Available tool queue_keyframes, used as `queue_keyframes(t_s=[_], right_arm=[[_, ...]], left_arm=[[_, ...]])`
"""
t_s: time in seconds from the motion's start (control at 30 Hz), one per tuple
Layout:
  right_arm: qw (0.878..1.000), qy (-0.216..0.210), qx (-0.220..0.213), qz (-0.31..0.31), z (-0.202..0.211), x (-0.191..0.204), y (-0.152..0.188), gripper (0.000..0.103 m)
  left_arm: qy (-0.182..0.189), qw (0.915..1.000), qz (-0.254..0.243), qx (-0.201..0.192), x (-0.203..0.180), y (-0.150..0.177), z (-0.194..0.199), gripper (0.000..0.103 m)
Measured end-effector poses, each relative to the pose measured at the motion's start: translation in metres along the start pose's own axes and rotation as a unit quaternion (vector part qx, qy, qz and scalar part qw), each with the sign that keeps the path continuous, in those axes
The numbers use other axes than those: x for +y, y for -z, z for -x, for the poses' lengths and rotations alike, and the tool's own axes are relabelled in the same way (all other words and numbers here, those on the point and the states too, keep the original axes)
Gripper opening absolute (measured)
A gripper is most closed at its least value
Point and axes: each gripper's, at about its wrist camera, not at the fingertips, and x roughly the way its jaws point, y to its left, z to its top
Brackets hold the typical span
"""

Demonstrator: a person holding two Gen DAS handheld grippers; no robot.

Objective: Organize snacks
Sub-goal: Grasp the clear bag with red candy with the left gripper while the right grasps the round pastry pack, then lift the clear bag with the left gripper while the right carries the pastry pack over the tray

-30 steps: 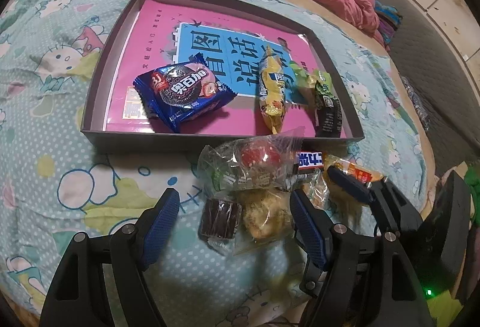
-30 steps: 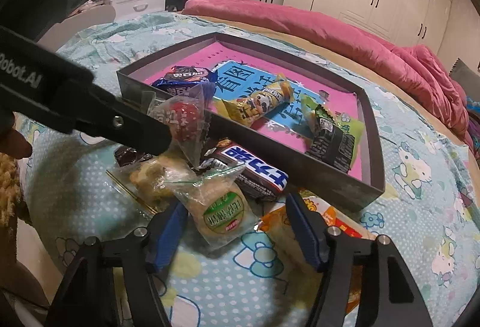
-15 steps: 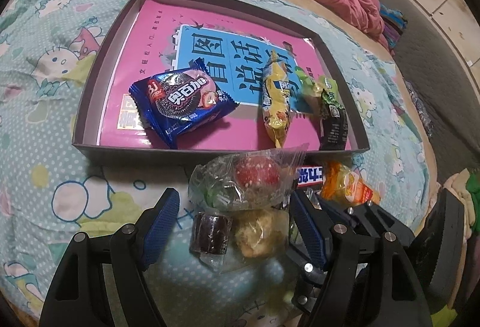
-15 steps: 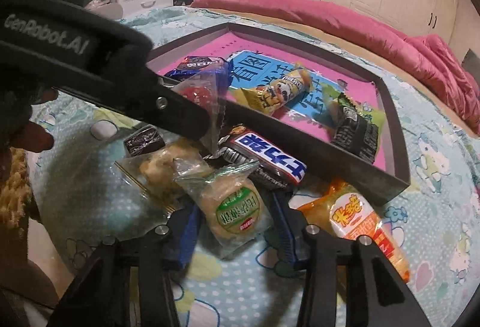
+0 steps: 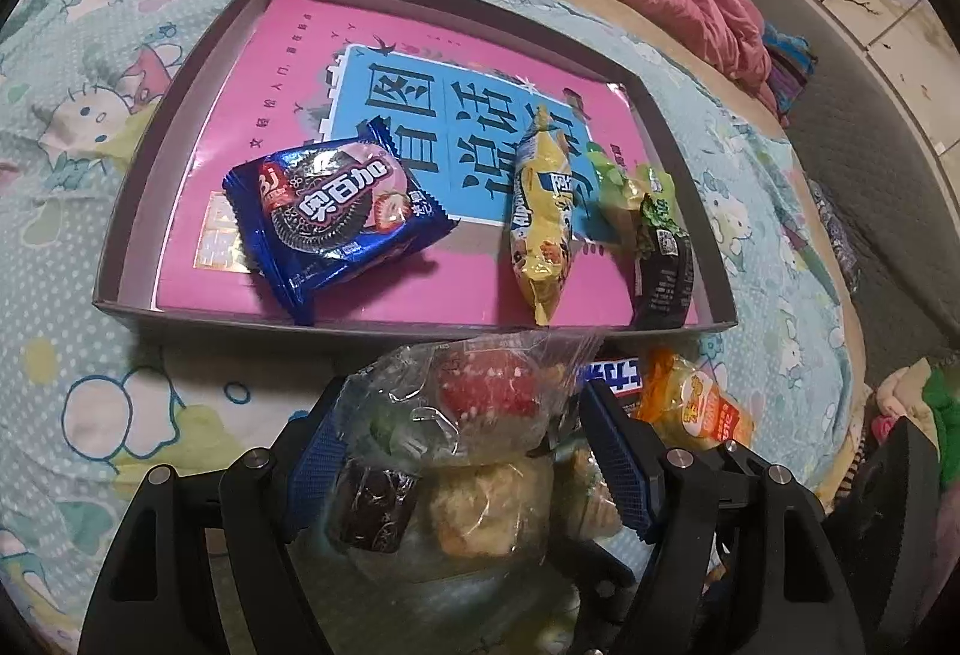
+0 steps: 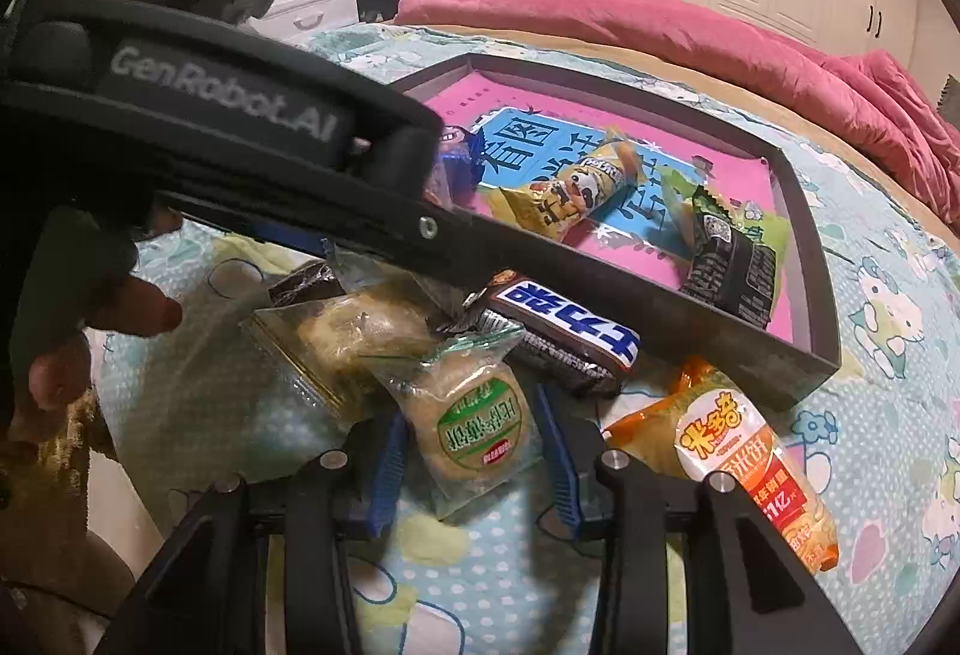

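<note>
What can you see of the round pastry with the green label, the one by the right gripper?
The green-label pastry is a pale round cake sealed in a clear, crinkly plastic wrapper with a green and red sticker. It lies on the bedsheet, between the right gripper's blue-padded fingers. Its far end meets the dark chocolate bar.

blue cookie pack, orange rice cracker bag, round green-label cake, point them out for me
blue cookie pack (image 5: 336, 217), left wrist view, on the printed cookie picture.
orange rice cracker bag (image 6: 744, 457), right wrist view, on the white front label.
round green-label cake (image 6: 483, 418), right wrist view, on the green label.
</note>
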Motion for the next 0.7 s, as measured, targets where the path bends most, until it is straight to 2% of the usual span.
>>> queue_keyframes(t_s=[0.2, 0.3, 0.7], right_arm=[[1.0, -0.008, -0.007, -0.026, 0.01, -0.009, 0.002, 0.042], [0.999, -0.009, -0.017, -0.039, 0.016, -0.015, 0.001, 0.042], [0.996, -0.023, -0.031, -0.08, 0.021, -0.032, -0.001, 0.042]], left_arm=[[0.031, 0.999, 0.032, -0.001, 0.011, -0.001, 0.002, 0.071], [0.023, 0.9992, 0.031, -0.003, 0.013, 0.001, 0.003, 0.063], [0.007, 0.9998, 0.009, -0.019, 0.019, 0.008, 0.019, 0.061]])
